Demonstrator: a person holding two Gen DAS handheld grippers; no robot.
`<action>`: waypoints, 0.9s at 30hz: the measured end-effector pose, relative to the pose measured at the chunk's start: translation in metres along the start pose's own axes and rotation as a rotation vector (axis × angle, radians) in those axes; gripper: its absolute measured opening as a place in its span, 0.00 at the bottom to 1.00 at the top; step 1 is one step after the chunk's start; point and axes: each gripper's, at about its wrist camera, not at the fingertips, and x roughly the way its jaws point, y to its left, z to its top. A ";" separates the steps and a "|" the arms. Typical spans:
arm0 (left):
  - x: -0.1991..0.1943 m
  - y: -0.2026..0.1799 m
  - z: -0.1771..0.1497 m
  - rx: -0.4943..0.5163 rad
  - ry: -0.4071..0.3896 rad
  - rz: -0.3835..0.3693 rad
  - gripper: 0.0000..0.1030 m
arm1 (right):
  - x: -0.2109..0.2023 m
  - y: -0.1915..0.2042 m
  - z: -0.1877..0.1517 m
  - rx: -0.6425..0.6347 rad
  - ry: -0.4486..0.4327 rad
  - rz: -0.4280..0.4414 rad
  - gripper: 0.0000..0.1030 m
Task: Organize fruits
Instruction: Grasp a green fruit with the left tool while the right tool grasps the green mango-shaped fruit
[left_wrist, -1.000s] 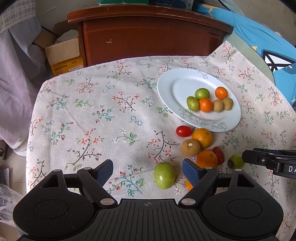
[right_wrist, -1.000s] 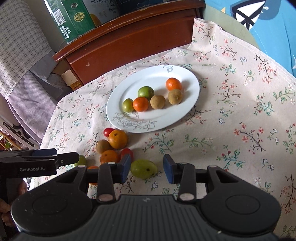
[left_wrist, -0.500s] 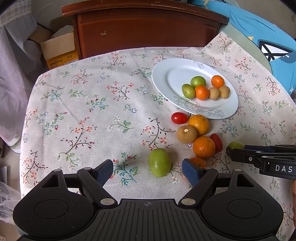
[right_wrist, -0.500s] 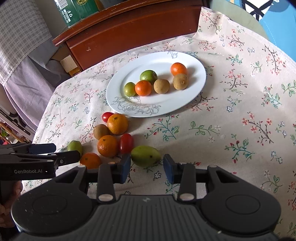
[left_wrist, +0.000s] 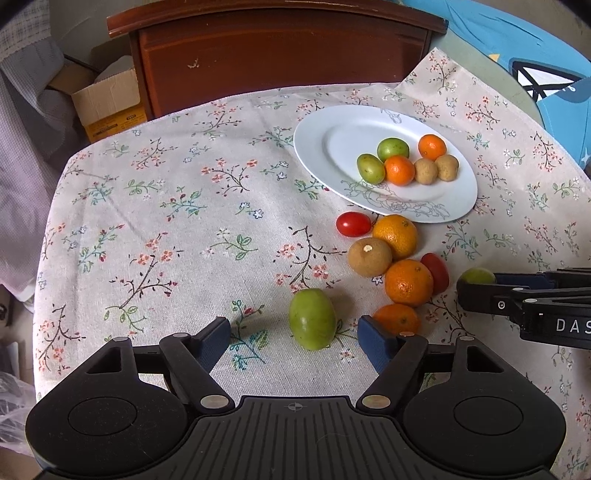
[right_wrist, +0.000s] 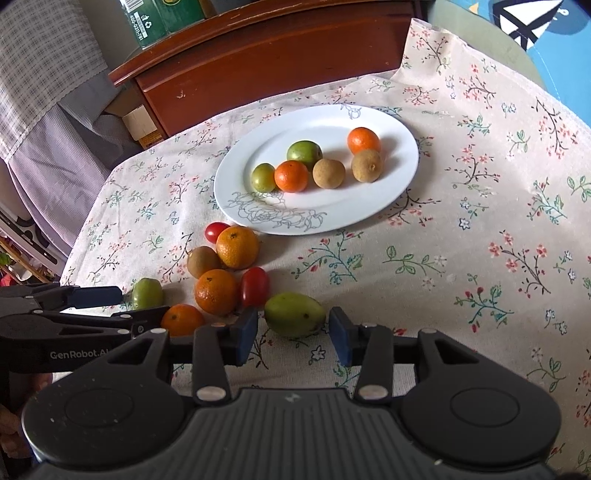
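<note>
Both grippers have drawn nearer their targets. The left gripper (left_wrist: 293, 338), jaws spread, is bracketing a green fruit (left_wrist: 312, 318) lying on the tablecloth (left_wrist: 166, 229); the right gripper (right_wrist: 291, 334), jaws spread, is flanking another green fruit (right_wrist: 294, 314). Neither is yet gripped; the plate (right_wrist: 369, 214) is awaiting them.

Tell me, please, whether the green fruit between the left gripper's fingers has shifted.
No: the green fruit still lies right of the same printed leafy sprig.

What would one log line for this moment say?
left gripper: open, near oval green fruit | right gripper: open, at another | white plate: six fruits
</note>
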 end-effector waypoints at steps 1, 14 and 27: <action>0.000 -0.002 0.000 0.011 -0.001 0.007 0.73 | 0.000 0.001 0.000 -0.004 -0.001 -0.002 0.42; -0.003 -0.007 0.000 0.052 -0.041 0.012 0.27 | 0.001 0.006 -0.001 -0.058 -0.015 -0.033 0.35; -0.017 0.004 0.013 -0.034 -0.101 -0.025 0.25 | -0.010 0.005 0.009 -0.034 -0.077 -0.012 0.35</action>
